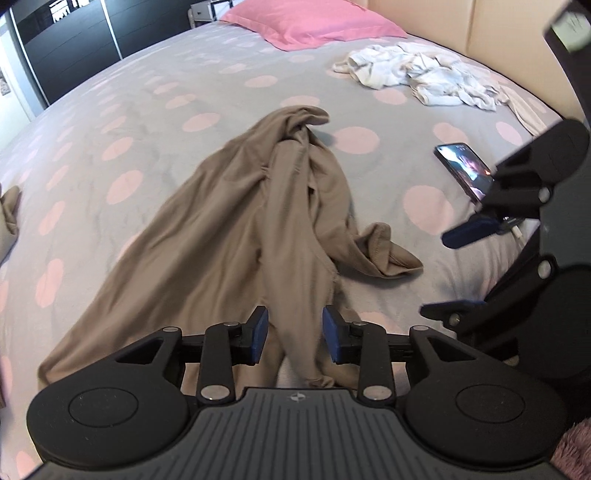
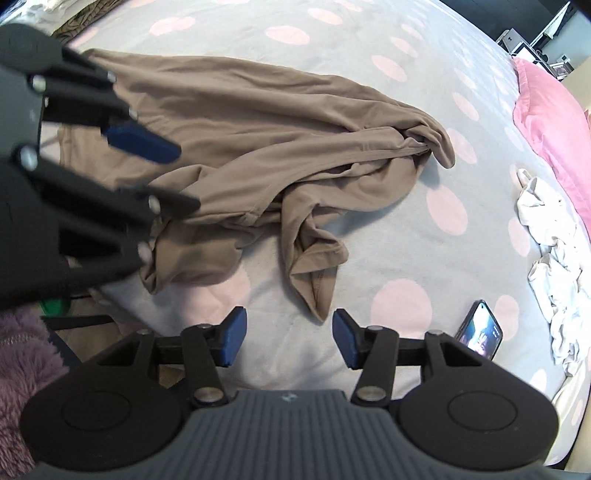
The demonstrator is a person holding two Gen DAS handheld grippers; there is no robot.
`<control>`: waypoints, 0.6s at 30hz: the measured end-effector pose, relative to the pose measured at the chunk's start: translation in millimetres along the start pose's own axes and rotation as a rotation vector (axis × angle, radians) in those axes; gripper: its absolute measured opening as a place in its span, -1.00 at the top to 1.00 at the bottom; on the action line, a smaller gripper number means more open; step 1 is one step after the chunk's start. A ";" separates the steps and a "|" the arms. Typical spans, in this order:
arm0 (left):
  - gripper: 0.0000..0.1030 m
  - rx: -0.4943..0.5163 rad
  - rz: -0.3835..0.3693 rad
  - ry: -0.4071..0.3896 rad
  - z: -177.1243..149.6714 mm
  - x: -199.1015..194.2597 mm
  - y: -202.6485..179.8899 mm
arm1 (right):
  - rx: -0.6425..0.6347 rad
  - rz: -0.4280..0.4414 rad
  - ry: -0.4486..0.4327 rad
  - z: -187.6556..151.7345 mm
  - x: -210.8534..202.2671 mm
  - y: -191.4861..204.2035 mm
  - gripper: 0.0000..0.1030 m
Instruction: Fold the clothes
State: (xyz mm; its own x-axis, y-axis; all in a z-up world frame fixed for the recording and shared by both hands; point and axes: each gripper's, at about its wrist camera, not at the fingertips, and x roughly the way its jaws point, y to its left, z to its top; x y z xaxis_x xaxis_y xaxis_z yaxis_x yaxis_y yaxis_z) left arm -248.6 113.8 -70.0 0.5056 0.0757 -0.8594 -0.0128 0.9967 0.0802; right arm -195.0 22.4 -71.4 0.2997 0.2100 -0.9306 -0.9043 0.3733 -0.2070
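A tan long-sleeved garment (image 1: pixel 229 221) (image 2: pixel 258 122) lies crumpled on the dotted grey bedcover (image 1: pixel 147 122) (image 2: pixel 388 229). My left gripper (image 1: pixel 295 334) hovers over its near end. A hanging fold of the cloth passes between the blue pads (image 1: pixel 260 330), which stand apart from it, so the gripper is open. In the right wrist view the left gripper (image 2: pixel 184 177) reaches over the garment's left part. My right gripper (image 2: pixel 290 338) is open over bare bedcover, just short of a sleeve cuff (image 2: pixel 317 280). In the left wrist view the right gripper (image 1: pixel 439 273) is at the right edge.
A phone (image 1: pixel 463 170) (image 2: pixel 480 328) with a lit screen lies right of the garment. A pile of white clothes (image 1: pixel 417 70) (image 2: pixel 550 258) and a pink pillow (image 1: pixel 306 22) (image 2: pixel 550 110) are farther off. A purple fluffy fabric (image 2: pixel 22 354) shows at the bed's near edge.
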 end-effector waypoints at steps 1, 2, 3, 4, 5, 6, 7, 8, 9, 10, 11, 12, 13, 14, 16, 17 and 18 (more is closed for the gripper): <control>0.42 0.007 0.000 0.006 0.2 3.1 -2.9 | 0.002 0.004 -0.006 0.5 0.9 -0.6 -0.04; 0.42 0.016 0.000 0.012 0.2 6.1 -5.8 | 0.001 0.008 -0.009 0.7 2.0 -0.9 -0.04; 0.42 0.025 -0.001 0.016 -0.1 8.6 -8.1 | 0.002 0.012 -0.011 0.9 3.1 -1.3 -0.04; 0.42 0.029 -0.008 0.019 -0.5 10.9 -9.2 | 0.004 0.014 -0.006 1.0 4.9 -1.9 -0.04; 0.42 0.033 -0.012 0.023 -1.0 13.4 -10.2 | 0.007 0.014 0.002 1.0 7.3 -2.6 -0.04; 0.42 0.037 -0.009 0.029 -1.5 16.7 -10.8 | 0.010 0.015 0.010 0.9 9.6 -3.4 -0.04; 0.42 0.040 -0.005 0.035 -1.9 20.0 -11.3 | 0.013 0.015 0.017 0.8 11.7 -4.3 -0.04; 0.42 0.044 -0.002 0.041 -2.4 23.2 -11.9 | 0.016 0.016 0.022 0.6 13.6 -5.1 -0.04; 0.42 0.048 0.001 0.047 -2.9 26.5 -12.4 | 0.019 0.017 0.024 0.3 15.1 -6.0 -0.04; 0.42 0.051 0.002 0.050 -3.2 29.6 -12.5 | 0.022 0.018 0.026 0.1 16.4 -6.9 -0.04; 0.42 0.049 0.014 0.052 -3.4 32.2 -11.7 | 0.025 0.018 0.027 0.0 17.6 -7.7 -0.04; 0.42 0.046 0.026 0.053 -3.7 34.7 -11.0 | 0.028 0.018 0.029 0.0 18.7 -8.5 -0.04; 0.56 0.043 0.038 0.054 -3.9 37.3 -10.3 | 0.031 0.017 0.031 -0.1 19.9 -9.2 -0.04; 0.67 0.037 0.047 0.053 -3.9 39.2 -8.9 | 0.034 0.015 0.034 -0.3 21.0 -9.8 -0.05; 0.88 -0.005 0.048 0.038 -2.3 36.5 -0.2 | 0.038 0.013 0.039 -0.2 21.9 -11.0 -0.05; 0.95 -0.028 0.051 0.031 -1.3 34.7 4.6 | 0.038 0.013 0.042 0.2 22.0 -11.4 -0.05; 0.97 -0.049 0.056 0.025 0.0 33.1 9.5 | 0.036 0.013 0.044 0.8 21.8 -11.7 -0.05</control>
State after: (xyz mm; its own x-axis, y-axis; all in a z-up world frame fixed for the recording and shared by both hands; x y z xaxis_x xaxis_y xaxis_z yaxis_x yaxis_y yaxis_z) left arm -232.1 125.8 -97.6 0.4812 0.1318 -0.8666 -0.0836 0.9910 0.1043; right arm -177.6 23.4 -88.9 0.2738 0.1750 -0.9457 -0.8960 0.4037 -0.1847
